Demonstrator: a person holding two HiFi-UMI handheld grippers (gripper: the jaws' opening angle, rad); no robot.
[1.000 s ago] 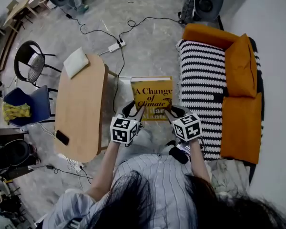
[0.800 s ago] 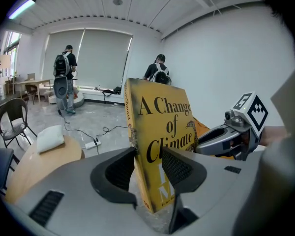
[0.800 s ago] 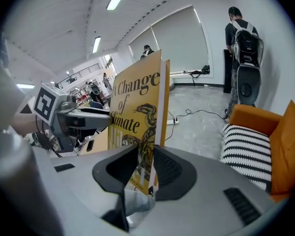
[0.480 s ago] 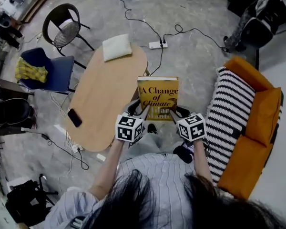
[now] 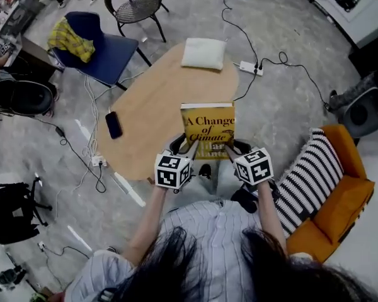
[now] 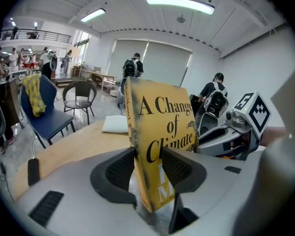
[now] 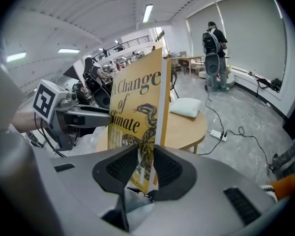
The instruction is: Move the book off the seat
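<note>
Head view: yellow book with black title lettering (image 5: 208, 129) at frame centre, well clear of the orange sofa (image 5: 340, 200) at lower right, over the near edge of the light wooden oval table (image 5: 145, 112). Pinched at both lower corners by left gripper (image 5: 184, 145) and right gripper (image 5: 232, 146), likely for a level, untwisted carry. Left gripper view: jaws clamped on the spine side, cover upright. Right gripper view: jaws clamped on the page-edge side; snake drawing on the cover.

A grey floor (image 5: 290, 99) held an oval wooden table (image 5: 157, 106); a blue chair (image 5: 110, 46) stood at eleven o'clock, an orange sofa (image 5: 343, 197) at four.
</note>
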